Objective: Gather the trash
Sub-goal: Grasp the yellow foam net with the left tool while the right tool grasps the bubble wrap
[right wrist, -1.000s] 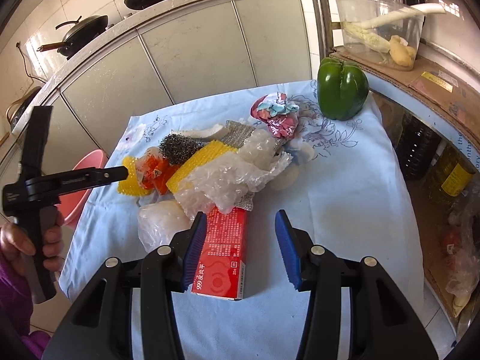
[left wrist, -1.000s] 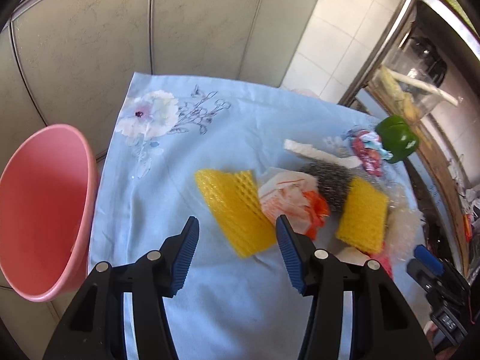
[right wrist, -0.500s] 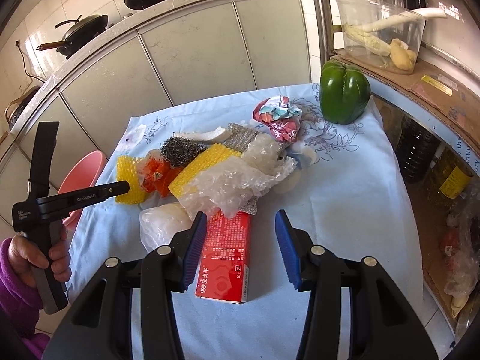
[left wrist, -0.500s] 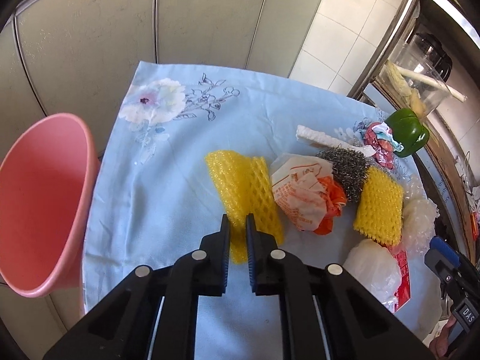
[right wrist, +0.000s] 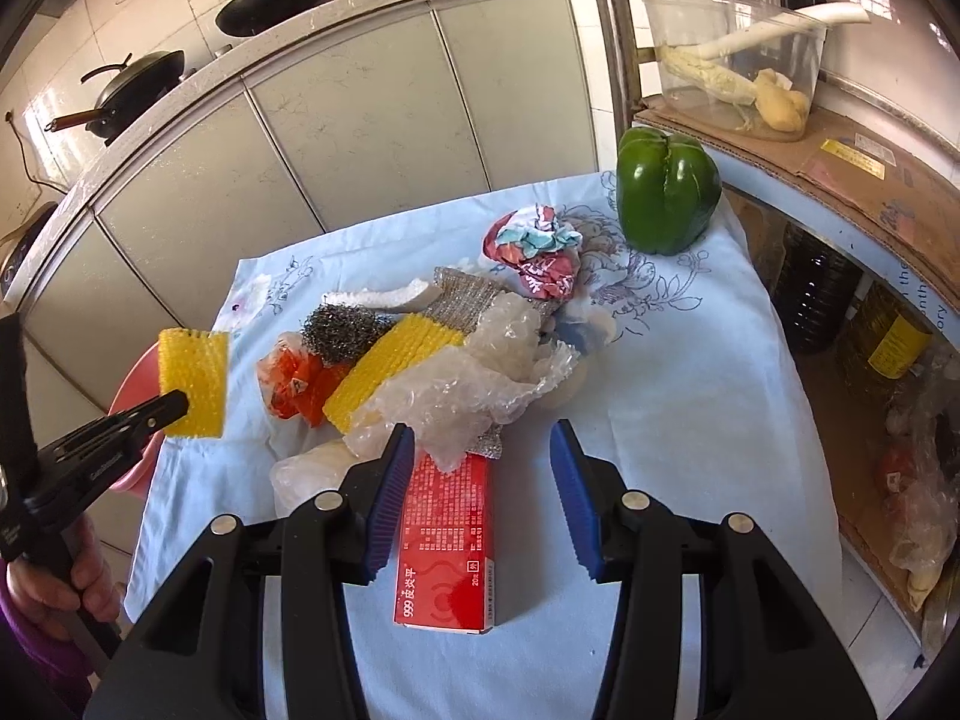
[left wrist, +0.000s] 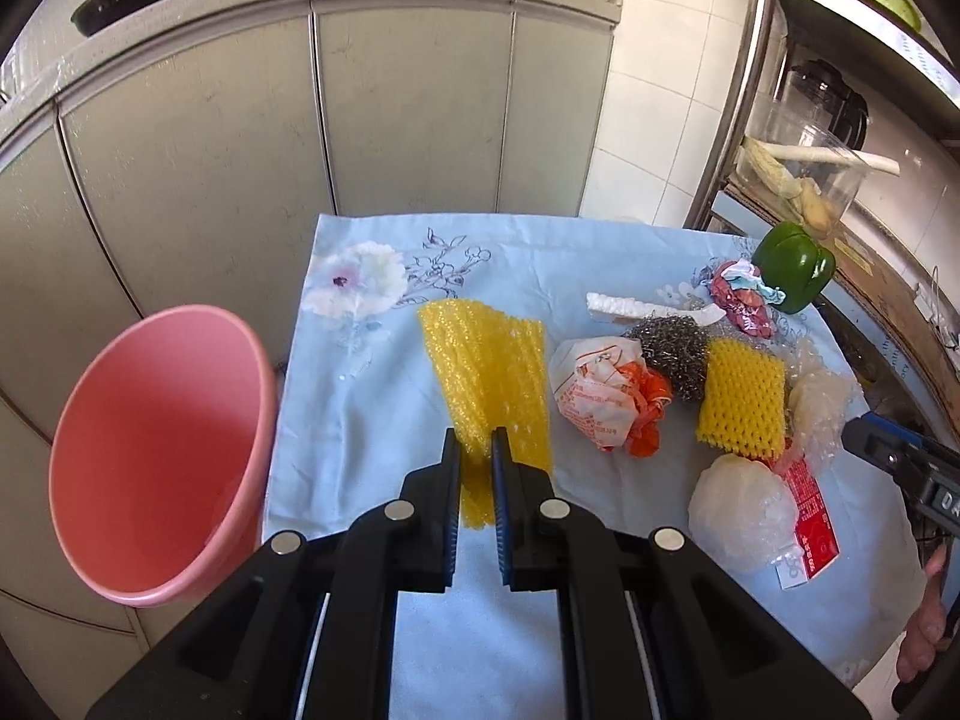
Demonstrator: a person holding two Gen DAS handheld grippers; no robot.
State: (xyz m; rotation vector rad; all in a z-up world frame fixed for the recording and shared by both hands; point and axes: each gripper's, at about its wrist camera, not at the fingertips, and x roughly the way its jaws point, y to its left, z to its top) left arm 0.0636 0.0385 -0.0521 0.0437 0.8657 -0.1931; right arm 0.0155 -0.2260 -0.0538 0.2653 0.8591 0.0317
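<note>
My left gripper (left wrist: pixel 474 441) is shut on the near end of a yellow foam net (left wrist: pixel 486 360), which hangs lifted off the blue cloth. The right wrist view shows the same yellow foam net (right wrist: pixel 193 381) raised at the table's left side, in front of the pink bin (right wrist: pixel 135 372). The pink bin (left wrist: pixel 162 450) stands open just left of the table. My right gripper (right wrist: pixel 483 438) is open above a red box (right wrist: pixel 447 546), whose far end lies between its fingers without touching them. Crumpled clear plastic (right wrist: pixel 474 372) lies just beyond.
A pile stays on the blue cloth (left wrist: pixel 360 420): an orange-white wrapper (left wrist: pixel 600 396), a steel scourer (left wrist: pixel 672 354), a second yellow foam net (left wrist: pixel 744 399), a white foam strip (left wrist: pixel 648 307) and a red crumpled wrapper (right wrist: pixel 540 252). A green pepper (right wrist: pixel 666 189) stands far right. Cabinets stand behind.
My left gripper went from wide open to shut on the yellow foam net, then rose with it and drew it left, away from the pile. The right gripper stayed put.
</note>
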